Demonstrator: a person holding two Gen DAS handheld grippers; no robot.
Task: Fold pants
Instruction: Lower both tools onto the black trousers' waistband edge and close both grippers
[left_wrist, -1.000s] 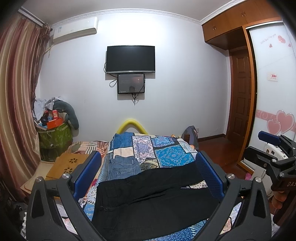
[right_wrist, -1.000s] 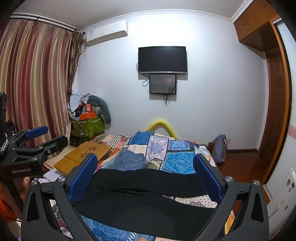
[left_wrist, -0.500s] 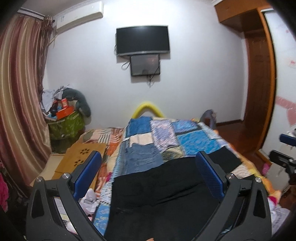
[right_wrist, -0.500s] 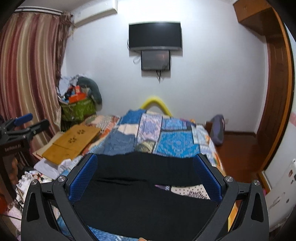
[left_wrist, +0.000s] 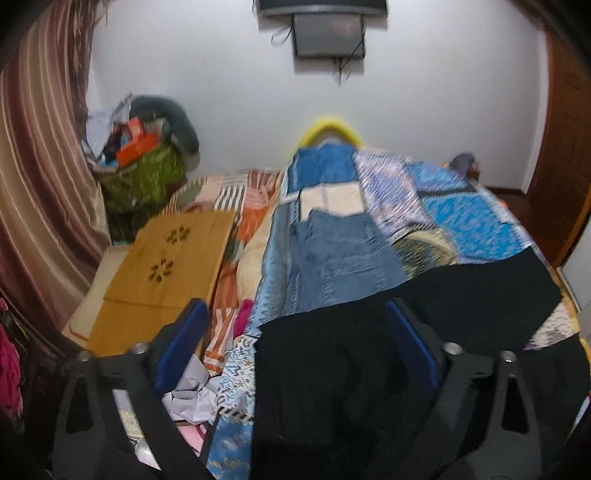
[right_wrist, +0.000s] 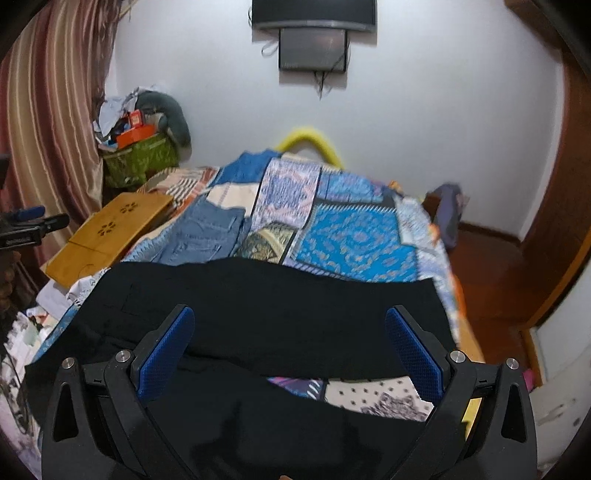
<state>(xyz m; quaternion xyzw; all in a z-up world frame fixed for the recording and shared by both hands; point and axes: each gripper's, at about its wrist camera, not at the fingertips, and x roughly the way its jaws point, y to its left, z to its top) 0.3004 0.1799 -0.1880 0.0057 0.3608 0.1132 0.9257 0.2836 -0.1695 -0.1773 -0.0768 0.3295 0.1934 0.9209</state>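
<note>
The black pants (right_wrist: 258, 306) lie spread flat across the near part of the bed (right_wrist: 351, 236), on a patchwork cover of blue, white and brown squares. The two legs run side by side toward the right edge of the bed, with a narrow strip of the cover showing between them. The waist end is at the left edge of the bed.

The left tongs (left_wrist: 295, 336) point down at the waist end of the pants. Their blue pads are wide apart but are closing now. Black cloth lies under and between them, and the pads do not press on it. The left pad hangs over the bed's edge, above crumpled white paper (left_wrist: 192, 391) on the floor side.

The right tongs (right_wrist: 290, 343) stand spread over the legs of the pants, and nothing is pinched between their pads.

Behind the pants, folded jeans (left_wrist: 340, 254) lie on the cover, touching the far edge of the black cloth in the left view. To the left of the bed I see a wooden board (left_wrist: 166, 266) and a green basket (left_wrist: 144, 181) full of things, next to a striped curtain (left_wrist: 40, 184). A screen (right_wrist: 314, 48) hangs on the white wall.
</note>
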